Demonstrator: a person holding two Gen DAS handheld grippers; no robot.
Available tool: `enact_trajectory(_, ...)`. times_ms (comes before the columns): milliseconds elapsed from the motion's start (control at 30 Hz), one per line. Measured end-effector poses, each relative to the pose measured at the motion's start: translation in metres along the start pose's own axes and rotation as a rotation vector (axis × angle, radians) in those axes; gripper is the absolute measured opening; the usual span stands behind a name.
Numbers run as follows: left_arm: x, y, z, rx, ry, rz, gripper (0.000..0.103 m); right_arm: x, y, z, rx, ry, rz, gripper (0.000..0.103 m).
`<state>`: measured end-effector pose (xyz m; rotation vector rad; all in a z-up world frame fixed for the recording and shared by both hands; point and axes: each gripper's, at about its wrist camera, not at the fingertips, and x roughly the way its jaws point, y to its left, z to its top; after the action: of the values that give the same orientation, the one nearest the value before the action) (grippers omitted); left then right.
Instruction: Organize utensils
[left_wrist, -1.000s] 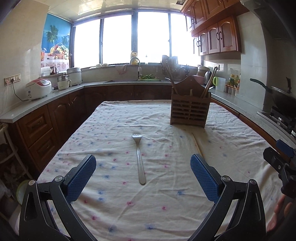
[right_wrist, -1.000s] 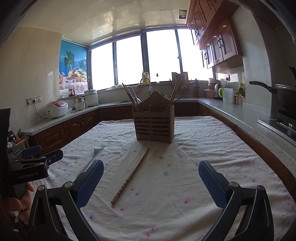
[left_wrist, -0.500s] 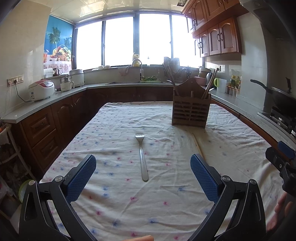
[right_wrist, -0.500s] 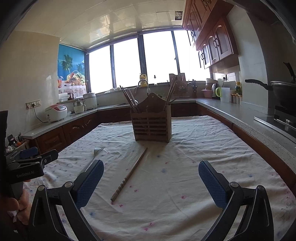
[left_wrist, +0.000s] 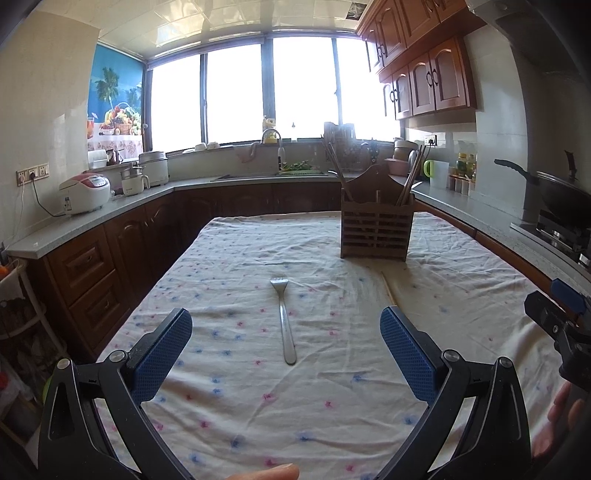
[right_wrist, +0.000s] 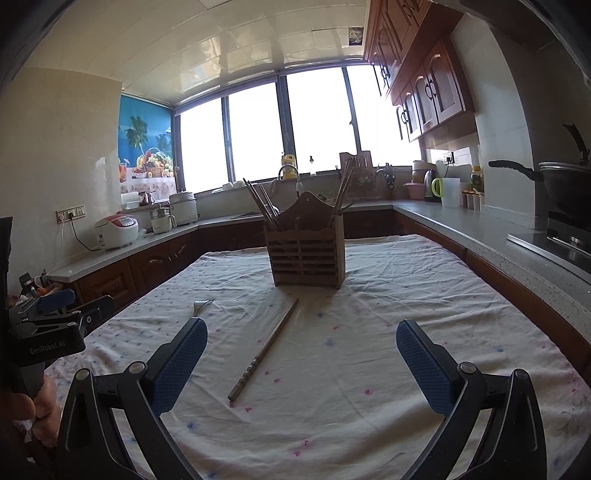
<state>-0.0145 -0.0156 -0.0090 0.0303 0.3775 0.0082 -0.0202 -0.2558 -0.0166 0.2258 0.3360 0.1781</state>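
A steel fork (left_wrist: 284, 318) lies on the flowered tablecloth (left_wrist: 229, 406), tines pointing away, straight ahead of my left gripper (left_wrist: 286, 354), which is open and empty just short of the handle. A wooden chopstick (right_wrist: 265, 347) lies at a slant ahead of my right gripper (right_wrist: 301, 360), also open and empty; its far end shows in the left wrist view as the chopstick (left_wrist: 388, 290). The wooden utensil holder (left_wrist: 375, 225) stands upright further back with several chopsticks in it. In the right wrist view the holder (right_wrist: 306, 254) stands centre, with the fork (right_wrist: 199, 308) partly behind my left finger.
The table is ringed by kitchen counters (left_wrist: 122, 206) with rice cookers (left_wrist: 86, 194) on the left and a wok on the stove (left_wrist: 561, 199) on the right. The other gripper's body (right_wrist: 48, 332) and a hand show at the left edge of the right wrist view.
Both cameras have tilted upward a little, showing more ceiling. The fork, chopstick and holder lie where they were. Both grippers stay open.
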Motion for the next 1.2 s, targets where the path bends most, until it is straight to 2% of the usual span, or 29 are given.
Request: enact_trajectory(1200,-0.0051,-0.0038,0.0008,0.016,-0.016,-0.004,0.103,-0.0096,0.0027,0.0088,0.003,-0.049,0.033,0.103)
